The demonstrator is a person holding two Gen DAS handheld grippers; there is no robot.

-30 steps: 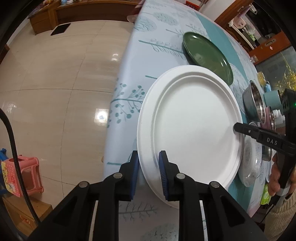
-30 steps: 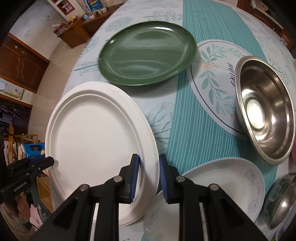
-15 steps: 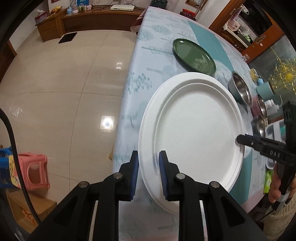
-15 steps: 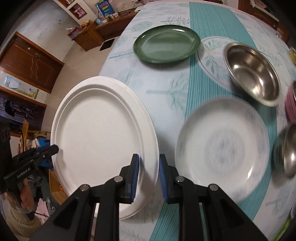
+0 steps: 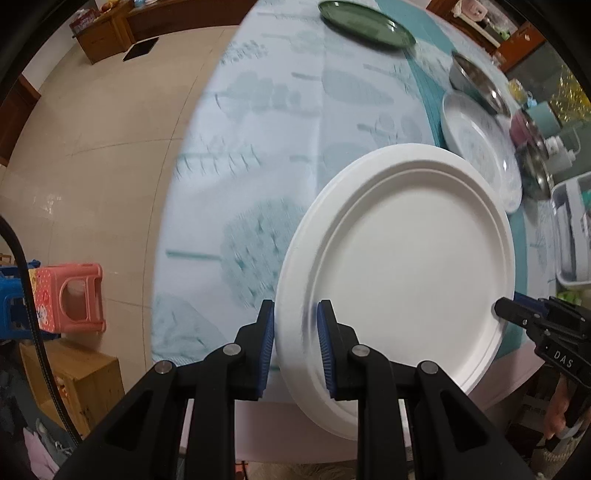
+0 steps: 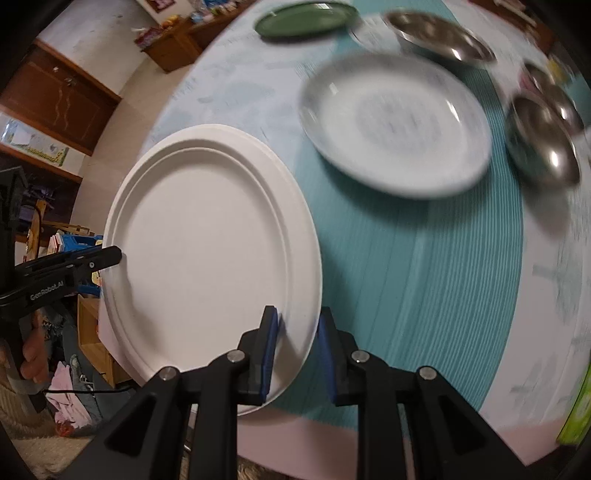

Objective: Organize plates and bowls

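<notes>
Two grippers: left gripper (image 5: 295, 347) and right gripper (image 6: 297, 349), jaws narrowed onto opposite rims of one white plate (image 5: 399, 273).
Plate position: held above the surface (image 5: 280, 122) near its front edge, overhanging it.
Open room: bare tiled floor (image 5: 103, 155) on the left.
Other dishes: green plate (image 6: 306, 16), patterned plate (image 6: 395, 122), steel bowls (image 6: 439, 37), all empty.
Plate form: round, matte, ridged rim.
</notes>
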